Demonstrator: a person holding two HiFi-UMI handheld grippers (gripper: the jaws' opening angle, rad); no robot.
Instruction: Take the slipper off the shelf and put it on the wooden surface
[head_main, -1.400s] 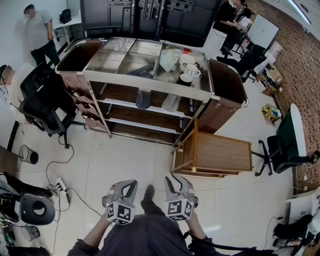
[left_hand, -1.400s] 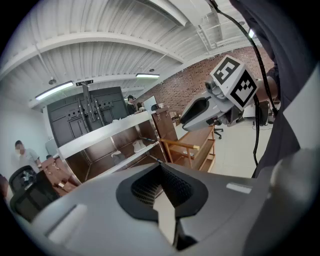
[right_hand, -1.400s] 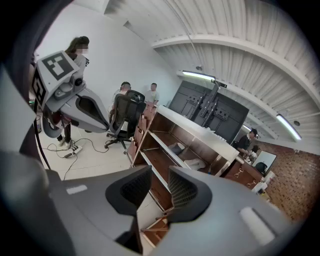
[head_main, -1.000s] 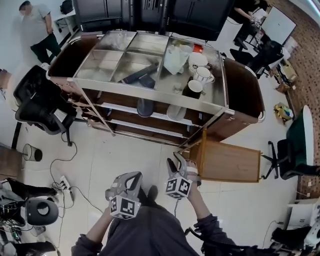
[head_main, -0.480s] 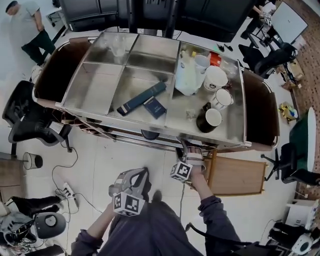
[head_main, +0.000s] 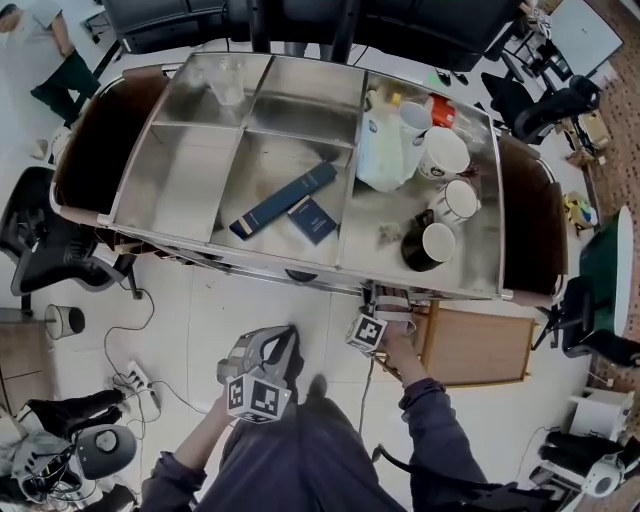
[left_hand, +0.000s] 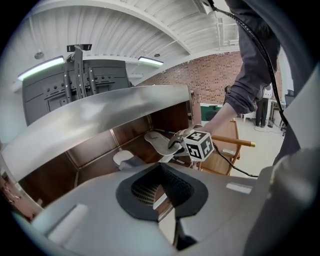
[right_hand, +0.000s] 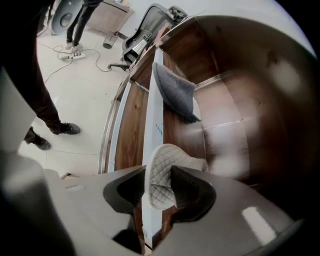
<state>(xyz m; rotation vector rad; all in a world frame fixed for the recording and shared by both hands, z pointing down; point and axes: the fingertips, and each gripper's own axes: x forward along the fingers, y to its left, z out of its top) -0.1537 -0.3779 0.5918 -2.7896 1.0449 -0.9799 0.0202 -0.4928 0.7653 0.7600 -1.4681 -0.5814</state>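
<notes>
The jaws of our right gripper (right_hand: 159, 186) are closing on the white quilted fabric slipper (right_hand: 167, 159), pads against its sides, at the near edge of the brown wooden shelf (right_hand: 175, 135) under the steel cart top (head_main: 190, 170). A grey fabric slipper (right_hand: 175, 95) lies farther along that shelf. Our left gripper (left_hand: 161, 184), jaws spread and empty, hangs to the left.

The right gripper's (right_hand: 159, 192) jaws are closing on a white quilted slipper (right_hand: 162, 167), which stands on edge between the pads over a wooden shelf (right_hand: 172, 132). Farther along the shelf lies a grey slipper (right_hand: 175, 95). To the left, a person's dark shoe (right_hand: 67, 128) rests on the pale floor (right_hand: 80, 95).
</notes>
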